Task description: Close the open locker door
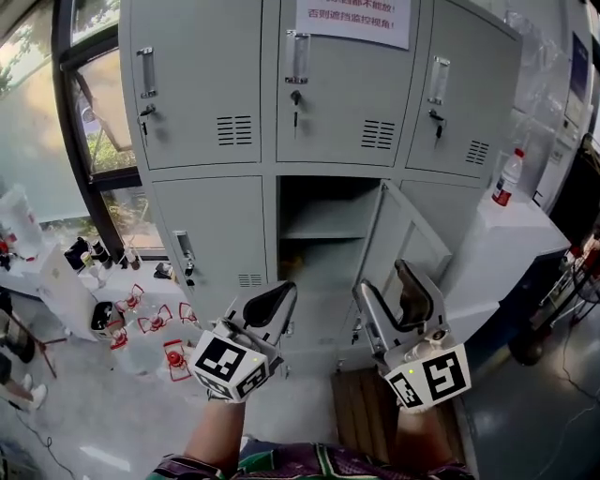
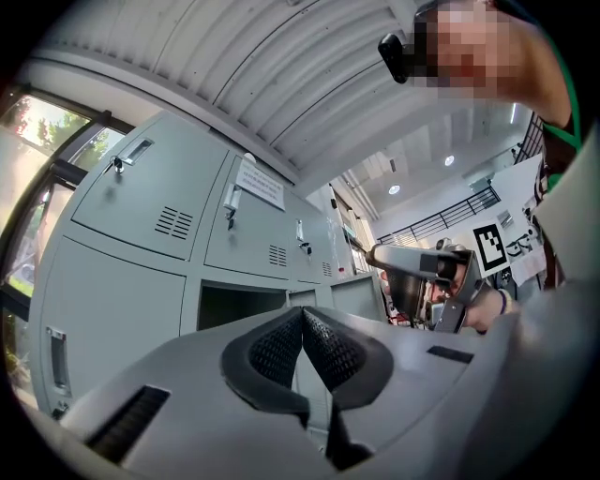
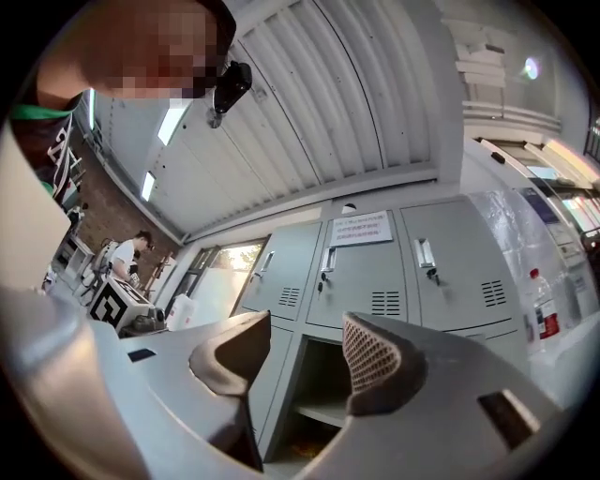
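Far left: dark-framed glass window [image 1: 98, 103], with small red-and-white objects [image 1: 155, 323] scattered on the grey floor beneath. Next along, tall grey metal locker bank [image 1: 202, 84], upper doors all shut, white paper notice [image 1: 354, 19] taped to the middle one. Low and left of centre, left gripper [image 1: 272, 302] with its black-and-white marker cube: clenched, textured pads tip to tip, nothing between them, below and left of the dark open compartment [image 1: 323, 211] with one shelf inside. At that compartment's right edge, grey metal locker door [image 1: 417, 230]: hangs wide open on its right-hand hinges, swung out toward the camera, inner face showing. In front of its lower part, right gripper [image 1: 392, 292]: released, jaws well apart and empty, the open compartment visible through the gap in the right gripper view, beyond the tips. Far right, white cabinet [image 1: 511, 234] bearing a clear plastic bottle with a red label [image 1: 507, 178].
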Available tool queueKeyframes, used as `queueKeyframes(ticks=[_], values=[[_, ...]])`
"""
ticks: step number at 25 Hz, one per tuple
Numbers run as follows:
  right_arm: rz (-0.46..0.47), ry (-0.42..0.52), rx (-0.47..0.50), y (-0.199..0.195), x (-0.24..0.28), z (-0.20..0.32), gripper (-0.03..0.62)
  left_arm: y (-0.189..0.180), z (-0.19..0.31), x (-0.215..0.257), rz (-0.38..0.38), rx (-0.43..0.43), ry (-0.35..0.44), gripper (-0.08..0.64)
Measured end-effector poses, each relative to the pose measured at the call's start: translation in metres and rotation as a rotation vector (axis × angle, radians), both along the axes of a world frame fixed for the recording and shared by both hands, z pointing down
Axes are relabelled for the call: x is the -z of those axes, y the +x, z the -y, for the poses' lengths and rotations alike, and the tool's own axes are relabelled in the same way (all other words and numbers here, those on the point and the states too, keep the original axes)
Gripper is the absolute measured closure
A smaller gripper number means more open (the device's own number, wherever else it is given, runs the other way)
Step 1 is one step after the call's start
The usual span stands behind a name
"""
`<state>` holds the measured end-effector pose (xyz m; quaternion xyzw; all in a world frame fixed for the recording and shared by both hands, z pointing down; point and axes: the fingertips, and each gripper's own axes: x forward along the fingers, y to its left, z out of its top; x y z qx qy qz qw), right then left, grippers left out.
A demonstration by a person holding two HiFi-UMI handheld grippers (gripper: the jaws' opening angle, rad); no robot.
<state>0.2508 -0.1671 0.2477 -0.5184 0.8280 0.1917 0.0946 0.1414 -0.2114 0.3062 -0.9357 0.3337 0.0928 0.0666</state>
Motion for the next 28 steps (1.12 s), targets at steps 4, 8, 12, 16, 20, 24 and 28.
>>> queueKeyframes(ticks=[4, 8, 12, 16, 20, 24, 28], values=[[0.008, 0.01, -0.039, 0.037, 0.002, -0.006, 0.362, 0.01, -0.005, -0.001, -0.012, 0.016, 0.005, 0.538], [0.021, 0.033, -0.058, 0.063, 0.005, -0.014, 0.364, 0.016, -0.009, -0.006, -0.02, 0.032, 0.008, 0.538], [0.028, 0.047, -0.079, 0.081, 0.004, -0.019, 0.364, 0.019, -0.011, -0.014, -0.016, 0.05, -0.002, 0.538], [0.046, 0.056, -0.106, 0.097, -0.001, -0.023, 0.364, 0.026, -0.013, -0.016, -0.003, 0.046, -0.004, 0.538], [0.062, 0.034, -0.135, 0.112, -0.014, -0.021, 0.364, 0.038, -0.015, -0.016, 0.006, 0.031, -0.002, 0.538], [0.085, -0.001, -0.161, 0.126, -0.032, -0.014, 0.364, 0.049, -0.016, -0.022, 0.027, 0.013, -0.018, 0.538], [0.072, -0.044, -0.173, 0.131, -0.051, -0.004, 0.362, 0.056, -0.016, -0.025, 0.042, 0.0, -0.026, 0.538]])
